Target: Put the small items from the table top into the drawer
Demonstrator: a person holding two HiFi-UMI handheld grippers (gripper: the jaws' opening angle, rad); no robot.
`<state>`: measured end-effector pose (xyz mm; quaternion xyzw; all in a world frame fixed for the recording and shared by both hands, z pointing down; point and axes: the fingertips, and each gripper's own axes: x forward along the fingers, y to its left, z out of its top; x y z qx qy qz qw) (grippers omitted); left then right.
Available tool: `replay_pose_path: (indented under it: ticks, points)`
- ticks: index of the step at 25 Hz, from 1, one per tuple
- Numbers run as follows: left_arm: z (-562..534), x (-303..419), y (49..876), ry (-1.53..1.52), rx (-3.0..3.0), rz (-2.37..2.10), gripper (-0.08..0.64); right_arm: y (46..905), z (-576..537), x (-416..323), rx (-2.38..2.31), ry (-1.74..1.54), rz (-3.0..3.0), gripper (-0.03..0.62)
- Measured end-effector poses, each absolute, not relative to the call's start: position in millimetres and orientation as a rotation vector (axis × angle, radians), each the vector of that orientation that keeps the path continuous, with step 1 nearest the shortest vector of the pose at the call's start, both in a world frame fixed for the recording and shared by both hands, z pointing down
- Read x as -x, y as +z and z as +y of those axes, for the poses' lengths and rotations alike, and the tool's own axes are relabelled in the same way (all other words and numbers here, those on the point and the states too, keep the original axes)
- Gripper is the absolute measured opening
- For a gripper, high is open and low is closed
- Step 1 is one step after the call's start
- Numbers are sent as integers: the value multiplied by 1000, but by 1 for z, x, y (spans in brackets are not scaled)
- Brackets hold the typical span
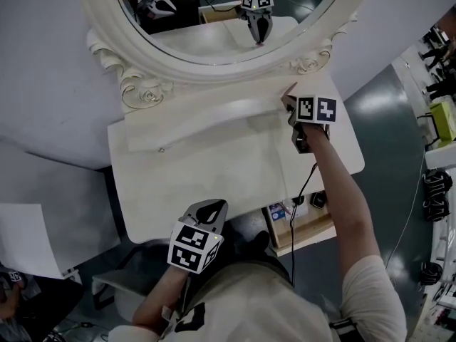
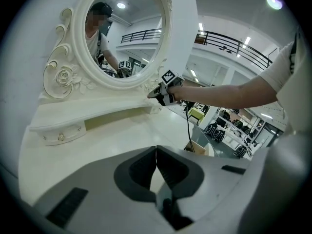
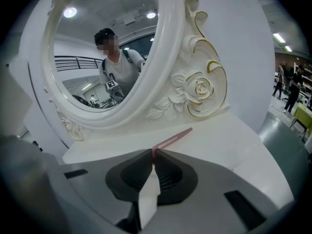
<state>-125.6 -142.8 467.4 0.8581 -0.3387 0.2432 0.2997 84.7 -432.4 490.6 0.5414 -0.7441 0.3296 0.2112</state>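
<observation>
Table top (image 1: 214, 177) open across its middle; approach free from front. Mirror frame (image 1: 171, 63) and raised shelf (image 1: 214, 112) close the rear.

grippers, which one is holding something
The right gripper: its jaws pinch the end of a thin pink stick. The left gripper is shut with nothing between its jaws.

Left tongs (image 2: 156, 152) pinched together, empty; right tongs (image 3: 152, 155) clamped on pink stick (image 3: 174, 138), arm (image 1: 343, 191) outstretched.

No words, brands or numbers could be read. The marker cube (image 1: 194, 246) at the dressing table's (image 1: 214, 177) front edge bore only black-and-white squares; a carton (image 1: 277, 211) just off that table's front right edge showed only blurred print.
</observation>
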Motion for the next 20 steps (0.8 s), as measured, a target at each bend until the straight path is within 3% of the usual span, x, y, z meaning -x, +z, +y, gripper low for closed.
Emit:
replay_pose_path:
  ticks: [20]
  points:
    - [-138, 132, 437, 615, -2300, -1126, 55, 443, -375, -73, -1344, 803, -2208, 38]
